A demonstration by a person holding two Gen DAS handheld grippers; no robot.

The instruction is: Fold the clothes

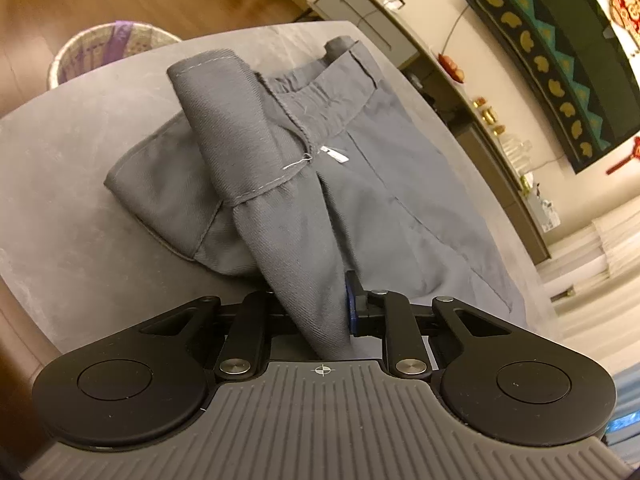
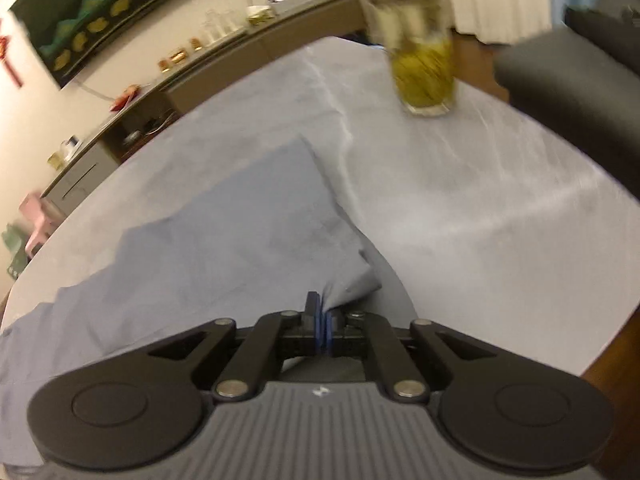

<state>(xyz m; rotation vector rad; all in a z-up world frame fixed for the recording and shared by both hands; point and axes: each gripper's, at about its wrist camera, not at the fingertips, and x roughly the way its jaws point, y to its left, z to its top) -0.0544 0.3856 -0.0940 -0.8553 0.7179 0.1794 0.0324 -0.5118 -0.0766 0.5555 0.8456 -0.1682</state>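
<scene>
Grey trousers (image 1: 360,184) lie on a round grey table (image 1: 80,208), with the waistband at the far side and a zipper pull showing. One leg is lifted and draped back over the rest. My left gripper (image 1: 320,312) is shut on that lifted fold of trousers, which hides the left pad; the blue right pad presses the cloth. In the blurred right wrist view the same trousers (image 2: 224,248) spread across the table (image 2: 500,208), and my right gripper (image 2: 323,320) is shut on a corner of the cloth, its blue pads nearly together.
A glass jar of yellow-green contents (image 2: 420,52) stands at the table's far edge. A woven basket (image 1: 104,52) sits on the floor beyond the table. A long sideboard (image 1: 480,120) with small items runs along the wall. A dark sofa arm (image 2: 568,80) is at right.
</scene>
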